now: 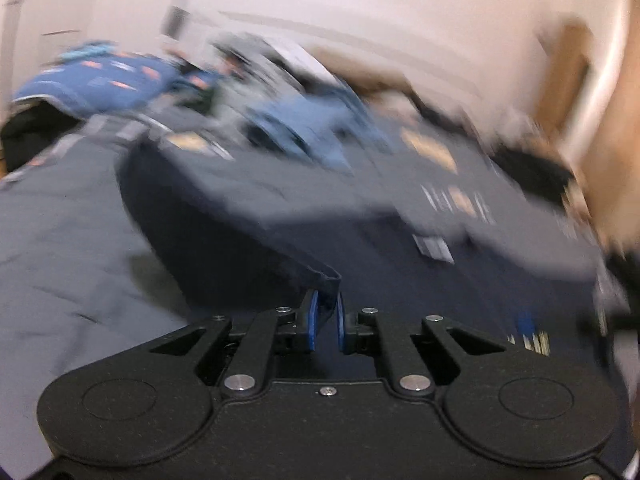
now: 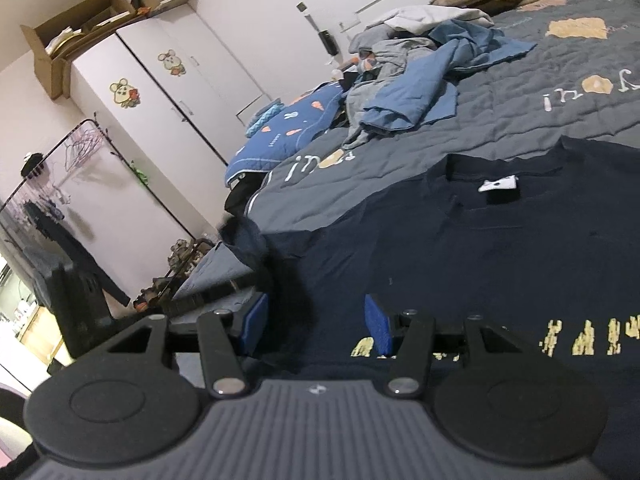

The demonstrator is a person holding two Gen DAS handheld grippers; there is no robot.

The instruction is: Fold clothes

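Blue pads of left gripper (image 1: 327, 322) pressed together on a hem edge of the navy T-shirt (image 1: 248, 240), fabric lifted in a band toward upper left of the blurred left wrist view. Right gripper (image 2: 316, 322) spread wide, nothing pinched, low over the same navy T-shirt (image 2: 500, 248), spread flat across lower right of frame on the grey quilt (image 2: 520, 120). Pile of blue and grey clothes (image 2: 412, 88) at upper centre. White wardrobe (image 2: 160, 92) at upper left.

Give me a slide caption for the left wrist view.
Left claw shut on the navy T-shirt's edge, lifting it off the grey quilt.
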